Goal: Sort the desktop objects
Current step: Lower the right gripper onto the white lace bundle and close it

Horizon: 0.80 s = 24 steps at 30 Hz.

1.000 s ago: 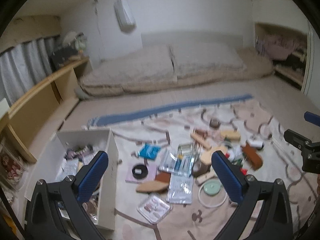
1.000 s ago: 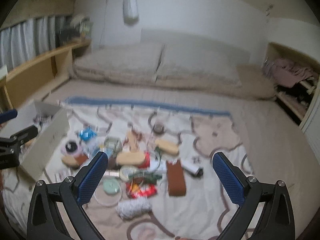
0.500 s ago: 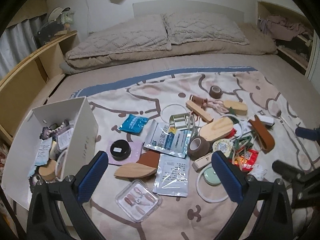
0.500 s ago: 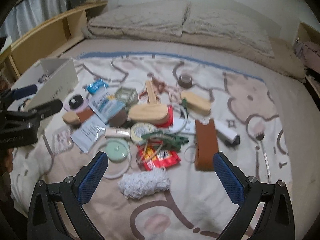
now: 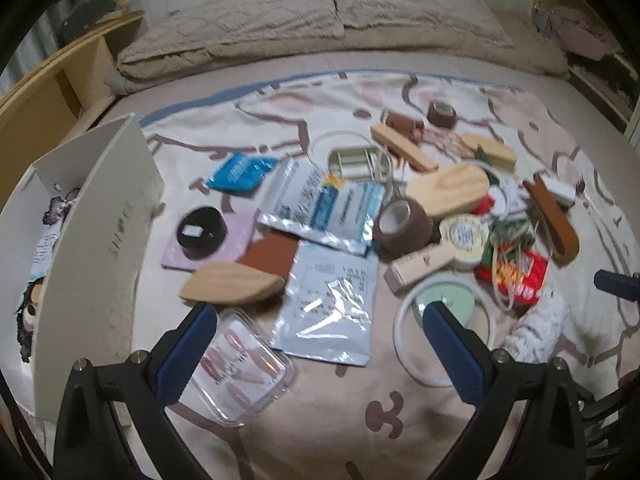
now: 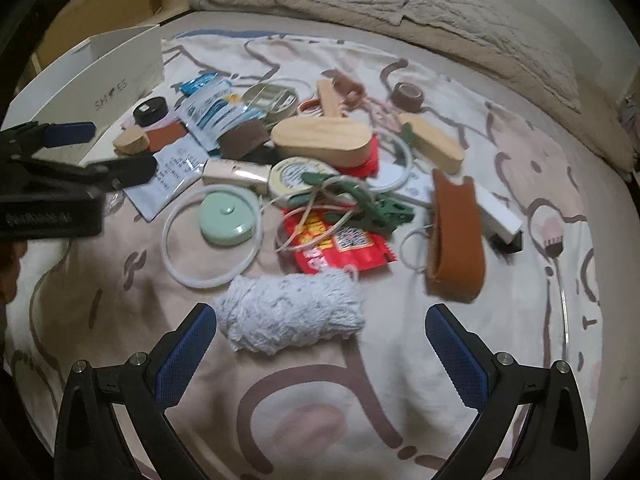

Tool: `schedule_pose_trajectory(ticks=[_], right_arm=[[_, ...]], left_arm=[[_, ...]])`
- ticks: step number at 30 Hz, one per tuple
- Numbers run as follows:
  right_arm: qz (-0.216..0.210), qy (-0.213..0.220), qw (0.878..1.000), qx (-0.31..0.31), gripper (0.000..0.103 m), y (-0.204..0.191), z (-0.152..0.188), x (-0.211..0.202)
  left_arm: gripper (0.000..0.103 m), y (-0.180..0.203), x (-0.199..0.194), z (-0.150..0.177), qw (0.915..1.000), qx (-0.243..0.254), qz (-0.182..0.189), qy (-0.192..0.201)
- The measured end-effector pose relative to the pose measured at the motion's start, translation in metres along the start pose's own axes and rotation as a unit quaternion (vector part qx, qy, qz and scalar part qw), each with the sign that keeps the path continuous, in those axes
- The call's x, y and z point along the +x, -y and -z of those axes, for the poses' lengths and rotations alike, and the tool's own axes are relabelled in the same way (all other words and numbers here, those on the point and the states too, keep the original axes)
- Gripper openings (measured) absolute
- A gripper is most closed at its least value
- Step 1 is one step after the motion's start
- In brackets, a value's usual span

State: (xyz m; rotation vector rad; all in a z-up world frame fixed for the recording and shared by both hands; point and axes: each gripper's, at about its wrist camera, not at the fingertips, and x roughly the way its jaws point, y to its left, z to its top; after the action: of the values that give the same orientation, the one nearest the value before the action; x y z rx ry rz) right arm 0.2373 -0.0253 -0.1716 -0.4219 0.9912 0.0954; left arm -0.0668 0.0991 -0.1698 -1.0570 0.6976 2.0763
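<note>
Both grippers hang wide open and empty above the clutter, so by my reading the sorting is barely begun. The left gripper (image 5: 320, 344) hovers with its fingers straddling a clear plastic case of press-on nails (image 5: 240, 372) and a silvery sachet (image 5: 328, 312). The right gripper (image 6: 320, 344) has a roll of white knitted fabric (image 6: 290, 310) just ahead of its fingers, not touched.

Beyond these, nearly everything lies loose on the patterned blanket (image 6: 312, 412): a mint-green round lid inside a white ring (image 6: 228, 220), a red snack packet (image 6: 340, 240) under tangled cord, a green clip (image 6: 360, 200), a brown leather pouch (image 6: 456, 236), a roll of pale tape (image 6: 296, 174), and a large wooden block (image 6: 324, 140).

In the left view, farther out, lie a brown tape roll (image 5: 404, 224), a printed foil sachet (image 5: 324, 208), a black round tin (image 5: 200, 232) on a pink card, a blue packet (image 5: 242, 172), an open metal tin (image 5: 356, 162), and a second brown tape roll (image 5: 440, 114) at the far edge.

The white cardboard box (image 5: 104, 240) at the left already holds some paper items and stickers, which seems the only part done. The heap remains to be sorted.
</note>
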Motion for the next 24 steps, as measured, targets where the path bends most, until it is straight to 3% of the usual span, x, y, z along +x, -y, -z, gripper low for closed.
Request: schedule_pose_trajectory(ticks=[15, 24], right_arm=[[0.011, -0.011, 1.0, 0.004, 0.103, -0.003, -0.001, 0.01], [0.01, -0.018, 1.0, 0.013, 0.103, -0.002, 0.0, 0.016]], left_arm=[[0.103, 0.024, 0.039, 0.026, 0.9943, 0.103, -0.019, -0.023], [0.103, 0.018, 0.034, 0.043, 0.9901, 0.138, 0.005, -0.025]])
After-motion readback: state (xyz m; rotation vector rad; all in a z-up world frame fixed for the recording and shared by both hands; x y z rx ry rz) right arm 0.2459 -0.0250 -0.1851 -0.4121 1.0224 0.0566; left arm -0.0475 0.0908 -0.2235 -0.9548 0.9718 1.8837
